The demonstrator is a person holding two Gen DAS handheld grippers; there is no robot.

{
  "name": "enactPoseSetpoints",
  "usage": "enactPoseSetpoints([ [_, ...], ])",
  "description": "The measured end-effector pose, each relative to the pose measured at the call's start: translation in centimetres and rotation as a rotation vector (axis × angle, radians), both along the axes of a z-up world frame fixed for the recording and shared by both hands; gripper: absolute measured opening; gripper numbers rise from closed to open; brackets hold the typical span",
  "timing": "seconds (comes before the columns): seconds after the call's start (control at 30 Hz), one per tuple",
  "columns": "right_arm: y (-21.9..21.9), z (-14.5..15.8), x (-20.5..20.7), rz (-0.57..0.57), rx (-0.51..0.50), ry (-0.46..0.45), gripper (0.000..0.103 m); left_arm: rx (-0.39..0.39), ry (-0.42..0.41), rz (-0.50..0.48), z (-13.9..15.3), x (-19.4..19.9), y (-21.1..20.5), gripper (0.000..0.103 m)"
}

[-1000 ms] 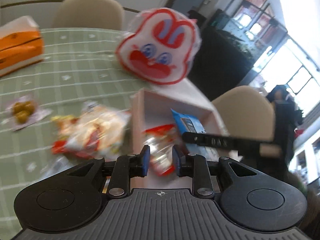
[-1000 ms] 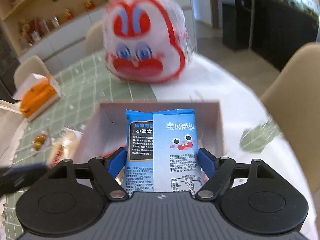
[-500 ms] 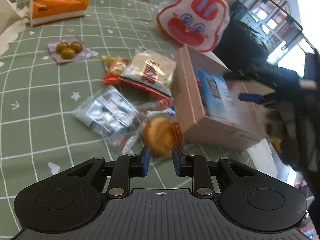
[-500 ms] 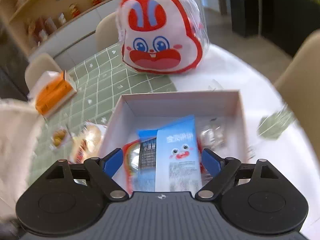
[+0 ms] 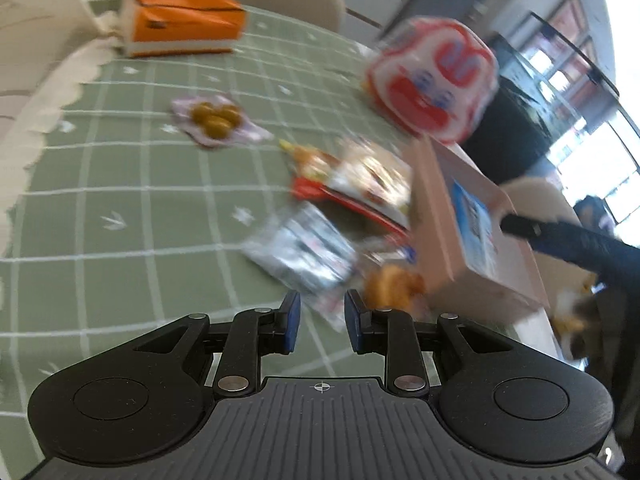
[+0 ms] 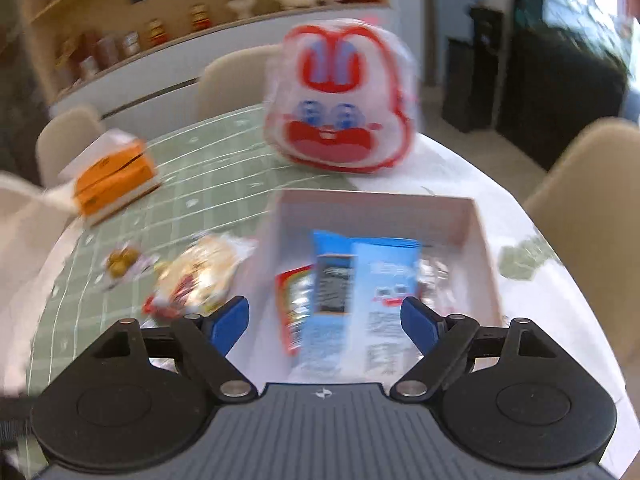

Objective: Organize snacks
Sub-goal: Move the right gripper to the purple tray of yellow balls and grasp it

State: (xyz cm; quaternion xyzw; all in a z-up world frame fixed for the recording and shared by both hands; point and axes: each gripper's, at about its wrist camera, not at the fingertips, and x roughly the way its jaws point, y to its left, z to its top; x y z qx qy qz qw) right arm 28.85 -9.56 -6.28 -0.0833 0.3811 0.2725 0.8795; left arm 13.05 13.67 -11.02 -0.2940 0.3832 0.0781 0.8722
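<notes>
A pink cardboard box (image 6: 376, 204) (image 5: 440, 216) stands on the table and holds a blue snack packet (image 6: 360, 280) (image 5: 474, 224) and a red packet (image 6: 294, 304). My right gripper (image 6: 325, 320) is open and empty, above the box's near side. My left gripper (image 5: 319, 322) is narrowly open and empty, low over the green tablecloth. Just ahead of it lie a silver packet (image 5: 304, 248), a small golden cake (image 5: 394, 286) and a bread packet (image 5: 368, 180) (image 6: 204, 268). All frames are blurred.
A rabbit-face bag (image 6: 340, 108) (image 5: 434, 80) stands behind the box. An orange tissue box (image 5: 180, 20) (image 6: 112, 176) sits far left, and a wrapper with olive-coloured sweets (image 5: 214, 120) (image 6: 120, 260) lies mid-table. Beige chairs (image 6: 588, 208) surround the table.
My right gripper has let go of the blue packet, which now lies in the box, and has drawn back and opened wide. My left gripper has swung left, away from the box, toward the loose snacks.
</notes>
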Motion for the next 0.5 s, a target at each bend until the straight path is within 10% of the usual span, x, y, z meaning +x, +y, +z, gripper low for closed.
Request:
enactPoseSetpoints([
  [0.4,19.9,-4.5,1.7,0.377,-0.048,0.073,0.082,0.093,0.12,0.155,1.2,-3.5,3.8,0.028],
  [0.5,23.9,-6.6,2.3,0.388,-0.064,0.088,0.061,0.106,0.14,0.158,1.3,-4.2,4.4,0.028],
])
